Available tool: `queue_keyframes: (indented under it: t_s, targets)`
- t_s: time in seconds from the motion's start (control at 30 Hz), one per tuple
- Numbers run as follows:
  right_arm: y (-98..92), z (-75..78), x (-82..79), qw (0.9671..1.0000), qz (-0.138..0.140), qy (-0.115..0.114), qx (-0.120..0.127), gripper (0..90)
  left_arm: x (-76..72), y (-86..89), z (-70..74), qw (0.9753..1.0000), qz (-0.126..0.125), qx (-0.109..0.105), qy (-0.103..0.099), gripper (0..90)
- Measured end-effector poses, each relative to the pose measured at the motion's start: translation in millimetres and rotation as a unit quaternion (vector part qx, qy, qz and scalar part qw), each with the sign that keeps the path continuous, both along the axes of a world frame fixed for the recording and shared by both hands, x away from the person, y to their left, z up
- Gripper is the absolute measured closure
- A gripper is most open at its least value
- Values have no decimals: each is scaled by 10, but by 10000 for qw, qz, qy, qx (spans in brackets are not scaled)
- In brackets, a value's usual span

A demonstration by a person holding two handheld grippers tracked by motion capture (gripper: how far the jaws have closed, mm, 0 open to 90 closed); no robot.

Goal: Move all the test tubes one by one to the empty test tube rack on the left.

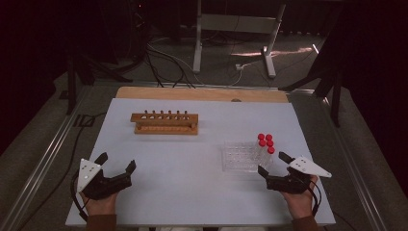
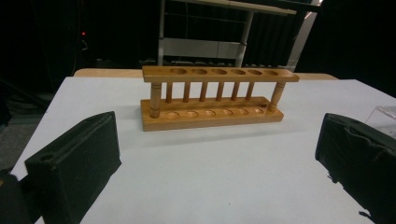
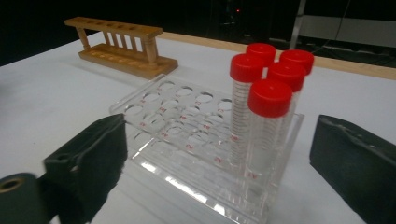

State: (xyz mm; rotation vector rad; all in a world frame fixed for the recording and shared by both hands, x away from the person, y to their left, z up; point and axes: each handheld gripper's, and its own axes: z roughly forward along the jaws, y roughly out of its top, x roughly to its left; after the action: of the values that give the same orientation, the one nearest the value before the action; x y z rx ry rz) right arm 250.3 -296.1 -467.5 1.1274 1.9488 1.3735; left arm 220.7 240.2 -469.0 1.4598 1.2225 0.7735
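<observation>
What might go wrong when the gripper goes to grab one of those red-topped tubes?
Two risks stand out. The five red-capped tubes stand packed close together at one end of the clear plastic rack, so the open right hand-held gripper could bump a neighbouring tube while closing on one. The rack also looks light and is loaded on one side only, so pulling a tube at a slant might tip or drag it across the white table.

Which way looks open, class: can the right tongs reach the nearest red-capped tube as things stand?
Probably yes: the right tongs stand open just before the nearest red-capped tube, with nothing between them.
</observation>
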Motion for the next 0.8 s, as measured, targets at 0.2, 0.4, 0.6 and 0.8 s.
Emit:
queue_keyframes:
  t_s: [0.2,0.4,0.6,0.8]
  targets:
    - [9,29,103,9999,-84,-70,-59,98,-18,15,7,9999,146,-28,-68,7]
    - [-80,-48,203,9996,-289,39,0,228,-22,45,8,9997,201,-79,-82,7]
    - [-70,-130,214,9990,-359,108,-246,487,-27,45,10,9997,206,-67,-79,7]
    - [-26,-179,217,9982,-373,55,-468,637,-7,49,1,9998,185,-85,-69,7]
